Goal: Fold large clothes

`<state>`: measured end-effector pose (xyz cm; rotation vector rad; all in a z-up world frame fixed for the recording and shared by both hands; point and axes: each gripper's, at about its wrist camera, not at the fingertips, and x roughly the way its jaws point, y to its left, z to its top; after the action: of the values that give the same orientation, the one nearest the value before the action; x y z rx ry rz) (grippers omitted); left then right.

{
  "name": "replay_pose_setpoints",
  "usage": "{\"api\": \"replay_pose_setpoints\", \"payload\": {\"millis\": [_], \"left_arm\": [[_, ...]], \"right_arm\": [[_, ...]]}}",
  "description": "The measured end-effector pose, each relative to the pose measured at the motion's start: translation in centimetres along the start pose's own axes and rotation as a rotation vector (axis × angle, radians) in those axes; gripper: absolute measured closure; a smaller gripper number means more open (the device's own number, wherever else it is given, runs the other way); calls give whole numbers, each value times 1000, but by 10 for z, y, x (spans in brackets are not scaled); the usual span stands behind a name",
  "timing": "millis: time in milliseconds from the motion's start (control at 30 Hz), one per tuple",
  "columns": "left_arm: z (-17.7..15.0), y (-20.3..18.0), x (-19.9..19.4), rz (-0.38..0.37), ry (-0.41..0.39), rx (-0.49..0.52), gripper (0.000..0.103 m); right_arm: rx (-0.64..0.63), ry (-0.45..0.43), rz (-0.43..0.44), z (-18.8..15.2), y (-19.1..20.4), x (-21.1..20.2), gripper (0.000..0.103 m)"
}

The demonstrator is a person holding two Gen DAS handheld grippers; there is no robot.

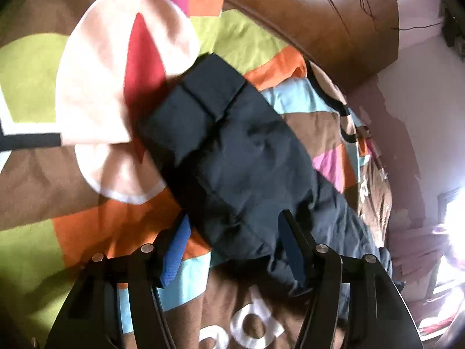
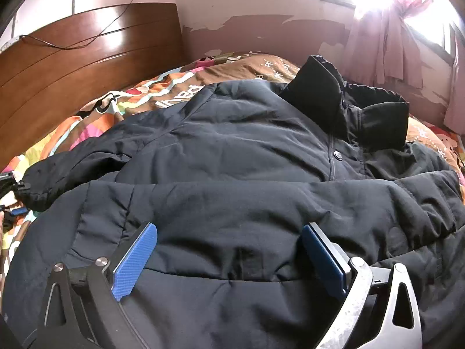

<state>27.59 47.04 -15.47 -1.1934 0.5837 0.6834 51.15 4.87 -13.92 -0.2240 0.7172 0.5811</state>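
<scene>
A dark navy padded jacket [image 2: 232,145] lies spread on the bed, its black collar [image 2: 319,93] at the far side. One sleeve [image 1: 232,151] runs out over the bedspread, cuff end farthest from me. My left gripper [image 1: 234,247] stands open around the near part of that sleeve: the right finger [image 1: 292,250] rests against the fabric, and the blue left pad [image 1: 175,250] is apart from it, over the bedspread. My right gripper [image 2: 229,261] is wide open low over the jacket's body, with a puffy fold between its blue pads [image 2: 135,261] and no pinch on it.
The bed has a colourful patchwork bedspread [image 1: 87,232]. A wooden headboard [image 2: 72,67] with a dangling cable stands behind it. A pink wall with peeling paint and a bright curtained window [image 2: 386,37] lie at the far right. The other gripper's blue pad [image 2: 18,211] shows at the left edge.
</scene>
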Motion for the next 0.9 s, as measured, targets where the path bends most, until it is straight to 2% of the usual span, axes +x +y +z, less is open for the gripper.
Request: {"api": "replay_pose_setpoints", "payload": {"millis": [133,167,200,233,267,300,400,533,600,733,900], "left_arm": [[6,-5,12,24,1,7,48],[7,-5,14,42,-7,11,53],[7,-6,15,68,-13,17,72],[7,-7,16,101,-17,25,84],[6,-9,17,120,-24,36,86],[4,-12,14,125,-46,58,93],[-3,-33,0,141,-117,161,99],[-17,-72,-24,141,-222,357,100],[-30,-99,-39,115,-278,492,100],[-56,-146,-70,35,-357,712,100],[-97,-195,-107,-122,-397,874,101]], "right_arm": [[-1,1,0,-1,0,0,2],[1,-1,1,-1,0,0,2],[3,-1,2,-1,0,1,2],[3,0,2,-1,0,1,1],[6,2,4,-2,0,2,1],[8,3,5,-3,-1,3,0],[9,10,6,-5,0,6,0],[2,10,-1,-6,1,7,0],[5,4,1,-5,0,5,0],[51,-76,38,-7,-9,-21,0],[-2,-83,23,-3,-18,-44,0]]}}
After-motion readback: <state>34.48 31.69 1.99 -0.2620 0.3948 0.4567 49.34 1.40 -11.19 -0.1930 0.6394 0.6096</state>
